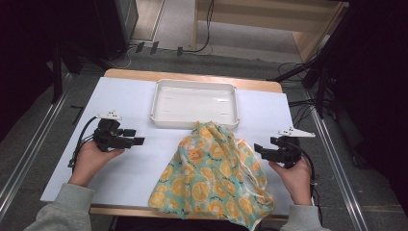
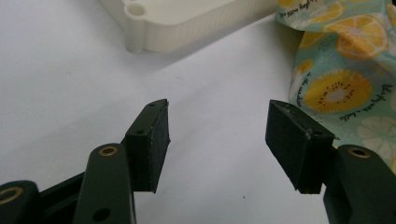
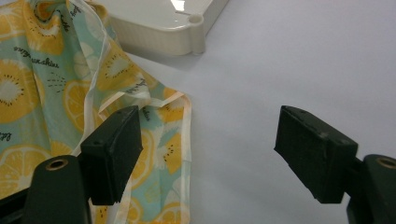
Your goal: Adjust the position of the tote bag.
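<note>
A pale green cloth printed with orange slices [image 1: 214, 173] lies crumpled on the white table sheet, its top touching the white tray [image 1: 195, 102]. My left gripper [image 1: 135, 136] rests left of the cloth, jaws open and empty, pointing toward it. In the left gripper view the cloth [image 2: 343, 84] lies past the right jaw of the left gripper [image 2: 217, 140]. My right gripper [image 1: 258, 150] sits at the cloth's right edge, open. In the right gripper view the cloth's hem [image 3: 154, 121] runs behind the left jaw of the right gripper [image 3: 208, 149], with nothing gripped.
The tray [image 2: 182, 23] stands empty at the back middle of the table; its corner [image 3: 194, 35] is close ahead. The white sheet [image 1: 130, 106] covers a wooden table. Cables and metal rails run along the floor on both sides.
</note>
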`<state>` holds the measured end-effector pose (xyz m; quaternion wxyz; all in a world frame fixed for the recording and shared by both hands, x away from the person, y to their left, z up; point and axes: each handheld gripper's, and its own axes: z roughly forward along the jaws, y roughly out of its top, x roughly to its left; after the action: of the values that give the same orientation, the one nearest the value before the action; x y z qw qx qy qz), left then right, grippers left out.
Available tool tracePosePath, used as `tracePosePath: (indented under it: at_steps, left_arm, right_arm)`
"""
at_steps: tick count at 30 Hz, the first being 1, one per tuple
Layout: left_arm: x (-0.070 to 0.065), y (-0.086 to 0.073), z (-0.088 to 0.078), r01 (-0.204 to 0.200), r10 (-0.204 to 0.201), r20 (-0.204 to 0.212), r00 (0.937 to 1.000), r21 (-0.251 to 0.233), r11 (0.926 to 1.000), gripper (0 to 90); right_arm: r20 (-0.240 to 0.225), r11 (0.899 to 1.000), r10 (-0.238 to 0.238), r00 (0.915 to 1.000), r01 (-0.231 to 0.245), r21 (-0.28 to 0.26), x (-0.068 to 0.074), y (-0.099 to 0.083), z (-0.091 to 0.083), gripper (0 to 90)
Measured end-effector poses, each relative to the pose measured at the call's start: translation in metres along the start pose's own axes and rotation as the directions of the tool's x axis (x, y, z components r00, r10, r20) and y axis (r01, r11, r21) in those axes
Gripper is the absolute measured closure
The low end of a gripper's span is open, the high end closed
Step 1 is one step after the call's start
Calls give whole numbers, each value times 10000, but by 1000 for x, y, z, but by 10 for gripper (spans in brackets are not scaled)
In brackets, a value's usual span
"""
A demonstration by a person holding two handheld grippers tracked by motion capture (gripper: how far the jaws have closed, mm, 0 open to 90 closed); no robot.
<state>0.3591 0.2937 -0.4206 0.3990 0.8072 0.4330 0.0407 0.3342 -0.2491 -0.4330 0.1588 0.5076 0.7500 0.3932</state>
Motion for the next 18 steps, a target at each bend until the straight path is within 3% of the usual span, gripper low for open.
tracePosePath:
  at_steps: [18]
  left_arm:
    - [-1,4,1,38,-38,222,9997,-9,10000,401]
  right_arm:
    - [-55,9999,-132,9999,131,-104,2,0,-5,281]
